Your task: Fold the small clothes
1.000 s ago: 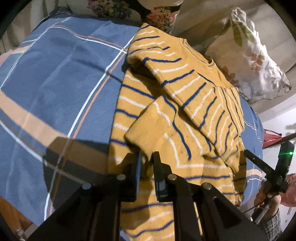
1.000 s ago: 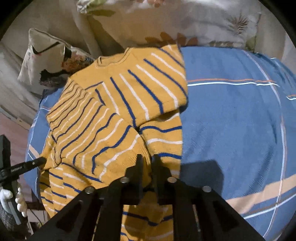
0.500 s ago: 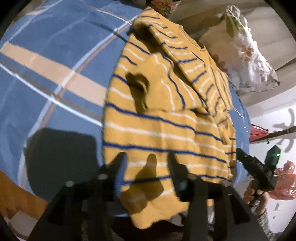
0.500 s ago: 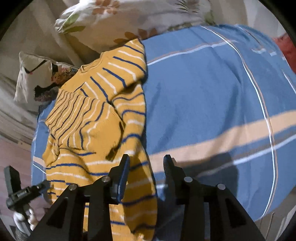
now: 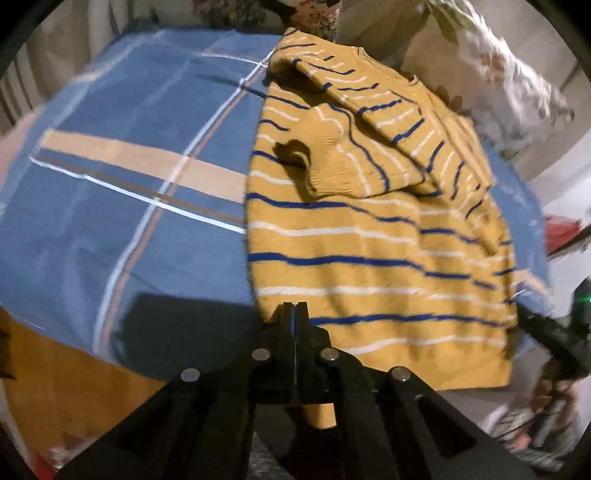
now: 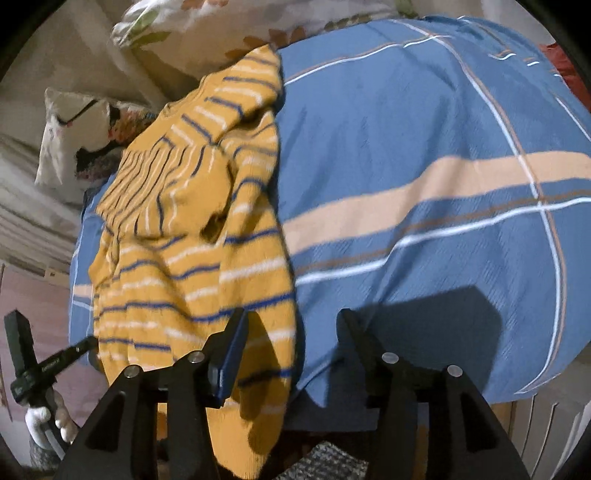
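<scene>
A yellow sweater [image 5: 369, 251] with blue and white stripes lies on the bed. Both sleeves are folded in over its body, and its hem hangs over the near bed edge. My left gripper [image 5: 295, 308] is shut, its tips pressed into the cloth at the hem's left corner. In the right wrist view the sweater [image 6: 184, 266] fills the left side. My right gripper [image 6: 291, 317] is open and its jaws are still opening. One finger is over the hem's right corner and the other over the blue sheet [image 6: 424, 147]; the pads do not touch the cloth.
The blue sheet [image 5: 129, 229] with tan and white stripes covers the bed. Floral pillows [image 5: 498, 88] [image 6: 229, 26] lie past the sweater's collar, with a smaller pillow [image 6: 70, 144] beside it. The orange bed side [image 5: 55, 387] and a grey rug [image 6: 325, 461] lie below the near edge.
Both grippers let go of the folded sleeves and drew back to the hem at the bed's near edge. The left opened, then shut at the hem corner. The right opened wider.
</scene>
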`<action>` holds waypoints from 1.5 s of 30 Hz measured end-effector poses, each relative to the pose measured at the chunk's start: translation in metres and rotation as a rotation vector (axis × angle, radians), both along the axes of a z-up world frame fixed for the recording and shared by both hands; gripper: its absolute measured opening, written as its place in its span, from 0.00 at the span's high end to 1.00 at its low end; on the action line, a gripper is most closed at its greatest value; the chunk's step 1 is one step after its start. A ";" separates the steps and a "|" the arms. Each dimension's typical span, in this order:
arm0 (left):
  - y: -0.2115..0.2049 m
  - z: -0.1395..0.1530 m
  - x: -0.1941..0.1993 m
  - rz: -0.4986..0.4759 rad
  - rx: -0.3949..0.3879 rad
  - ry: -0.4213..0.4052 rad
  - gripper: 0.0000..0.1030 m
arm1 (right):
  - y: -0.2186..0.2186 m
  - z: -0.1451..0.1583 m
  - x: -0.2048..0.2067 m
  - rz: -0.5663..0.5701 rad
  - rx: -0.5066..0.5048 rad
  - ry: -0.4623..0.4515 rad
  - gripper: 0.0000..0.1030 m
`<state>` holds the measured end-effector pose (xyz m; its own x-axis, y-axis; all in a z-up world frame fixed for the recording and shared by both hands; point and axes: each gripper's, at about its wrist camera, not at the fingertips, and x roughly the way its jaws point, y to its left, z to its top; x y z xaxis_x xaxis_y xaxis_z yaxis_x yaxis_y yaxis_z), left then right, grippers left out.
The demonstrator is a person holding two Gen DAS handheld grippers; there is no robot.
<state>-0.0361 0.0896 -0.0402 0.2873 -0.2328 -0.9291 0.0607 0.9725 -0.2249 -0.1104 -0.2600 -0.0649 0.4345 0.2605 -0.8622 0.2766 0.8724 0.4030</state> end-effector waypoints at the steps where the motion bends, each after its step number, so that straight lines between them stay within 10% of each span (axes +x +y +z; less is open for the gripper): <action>1: 0.002 -0.001 -0.002 0.003 0.014 0.001 1.00 | 0.003 0.000 -0.002 0.007 -0.004 -0.004 0.45; 20: 0.028 -0.007 -0.013 0.128 -0.150 0.038 0.99 | 0.032 -0.004 -0.002 0.110 0.077 0.001 0.39; 26: 0.045 -0.005 -0.014 0.208 -0.290 0.008 0.75 | 0.026 -0.007 -0.003 0.089 0.123 -0.007 0.39; 38: 0.027 -0.024 -0.014 0.177 -0.444 0.068 0.69 | 0.022 -0.009 -0.006 0.090 0.183 -0.020 0.39; 45: 0.010 -0.030 -0.027 0.146 -0.500 0.080 0.54 | 0.049 -0.009 -0.008 0.272 0.232 -0.009 0.37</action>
